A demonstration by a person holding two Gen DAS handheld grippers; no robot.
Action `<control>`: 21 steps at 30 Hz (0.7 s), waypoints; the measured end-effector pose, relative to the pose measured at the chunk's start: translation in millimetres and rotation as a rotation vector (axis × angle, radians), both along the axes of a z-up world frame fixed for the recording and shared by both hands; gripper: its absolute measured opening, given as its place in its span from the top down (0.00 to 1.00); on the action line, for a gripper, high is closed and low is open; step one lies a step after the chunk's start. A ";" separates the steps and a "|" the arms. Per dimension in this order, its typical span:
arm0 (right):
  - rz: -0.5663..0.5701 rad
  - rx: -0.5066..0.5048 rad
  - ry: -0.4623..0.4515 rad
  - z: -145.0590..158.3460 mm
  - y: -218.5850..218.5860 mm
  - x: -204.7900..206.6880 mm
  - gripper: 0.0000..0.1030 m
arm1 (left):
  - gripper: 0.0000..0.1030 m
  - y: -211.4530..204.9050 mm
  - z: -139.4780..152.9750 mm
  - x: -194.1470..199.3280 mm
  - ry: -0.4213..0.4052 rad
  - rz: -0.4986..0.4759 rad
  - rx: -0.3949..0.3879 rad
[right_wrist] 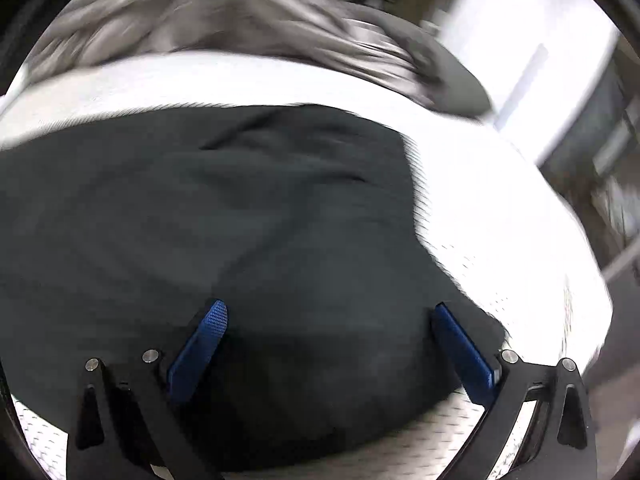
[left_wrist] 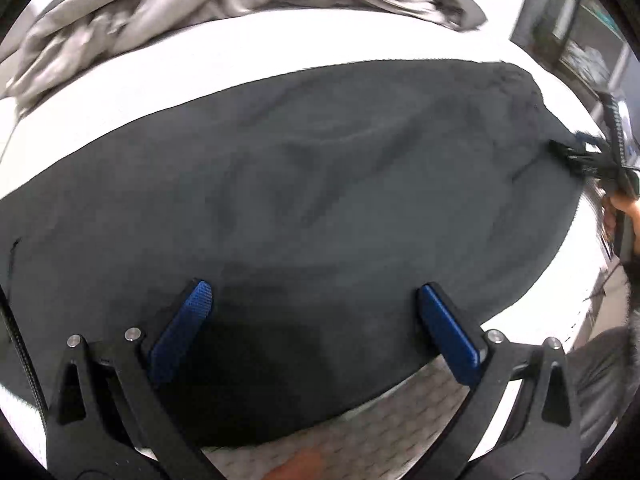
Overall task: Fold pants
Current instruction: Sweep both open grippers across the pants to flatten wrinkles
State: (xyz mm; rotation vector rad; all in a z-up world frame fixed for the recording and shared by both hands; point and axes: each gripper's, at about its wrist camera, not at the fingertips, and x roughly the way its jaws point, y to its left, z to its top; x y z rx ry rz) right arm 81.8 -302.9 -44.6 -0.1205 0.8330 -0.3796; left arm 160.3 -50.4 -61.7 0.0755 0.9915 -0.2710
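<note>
On the white quilted mattress point(left_wrist: 360, 432) lie dark charcoal fabric pants point(left_wrist: 304, 184), spread flat for folding. Left tongs point(left_wrist: 316, 300) and right tongs point(right_wrist: 328, 320) hover apart over the near edge, likely lining up a pinch.

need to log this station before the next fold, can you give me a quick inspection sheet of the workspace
surface: white textured mattress-like top, mostly covered by the garment
job's things: dark pants spread fairly flat with shallow wrinkles; near edge lies under both claws
clutter: rumpled grey bedding heaped along the far edge, apart from the pants
grippers: left claw open, hovering over the near edge of the pants, holding nothing; right claw open over the pants' right end, holding nothing; its view is motion-blurred
cables: a ribbed black cable at the right claw in the left wrist view
surroundings: blurred shelving on the right; a hand holds the right claw's handle
</note>
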 end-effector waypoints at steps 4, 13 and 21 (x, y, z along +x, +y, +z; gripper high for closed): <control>-0.015 0.053 -0.066 10.4 -2.7 -23.2 0.00 | 0.01 16.1 14.3 -6.3 -0.054 0.042 0.012; 0.455 0.213 0.029 -0.6 136.5 17.8 0.01 | 0.00 -61.9 3.2 54.2 -0.012 0.008 0.028; 0.279 -0.121 0.015 -10.9 57.9 1.0 0.00 | 0.00 -15.4 0.5 40.7 0.027 0.049 0.023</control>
